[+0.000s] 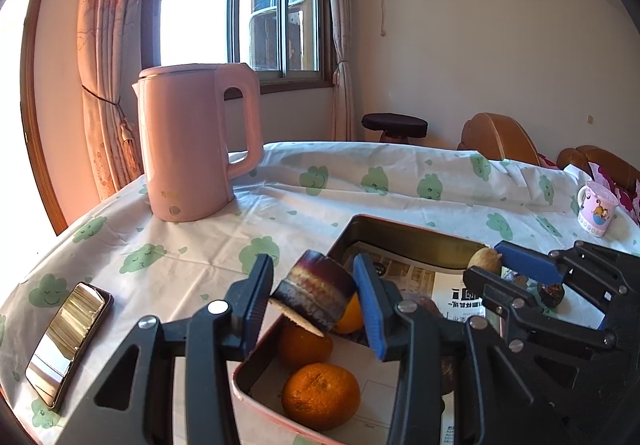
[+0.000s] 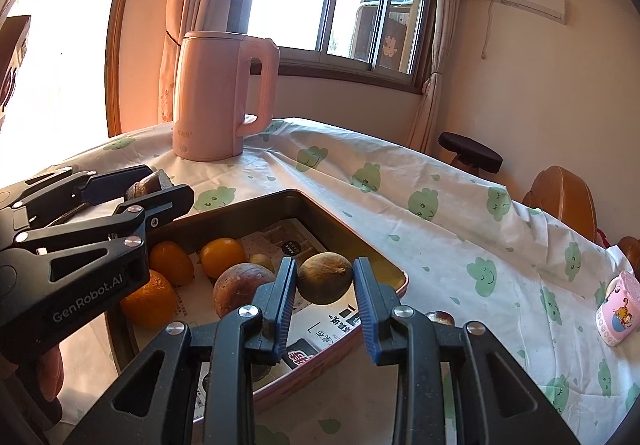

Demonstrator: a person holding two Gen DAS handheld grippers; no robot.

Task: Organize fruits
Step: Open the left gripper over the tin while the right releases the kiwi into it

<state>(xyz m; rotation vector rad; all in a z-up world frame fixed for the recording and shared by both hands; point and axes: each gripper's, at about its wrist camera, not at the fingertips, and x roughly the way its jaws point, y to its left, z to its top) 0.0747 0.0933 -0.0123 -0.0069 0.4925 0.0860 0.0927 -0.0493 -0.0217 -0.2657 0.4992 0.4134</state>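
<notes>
Pink-rimmed metal tray [image 2: 256, 205] sits on the surface [image 1: 280, 205], which is covered by a white cloth with green cloud prints. Tray is lined with printed paper and holds several oranges [image 2: 222, 256] and a brownish round fruit [image 2: 242, 287].

Left hand-held gripper [image 1: 314, 295]: jaws pinching a short purple sugarcane segment [image 1: 316, 295], tilted, held above the tray's near corner. In the left wrist view two oranges lie directly below it, at 6 o'clock from the segment.

Right hand-held gripper [image 2: 325, 281]: jaws pinching a greenish-brown round fruit [image 2: 325, 277], both blue pads touching its sides, held over the tray. In the right wrist view the brownish fruit lies at 9 o'clock from it and the oranges further toward 9–10 o'clock.

Pink kettle [image 1: 196, 145] stands upright at 11 o'clock from the tray, well apart. Phone [image 1: 68, 341] lies flat at 8 o'clock in the left wrist view. Pink printed cup [image 2: 616, 311] stands at 3 o'clock near the surface edge.
</notes>
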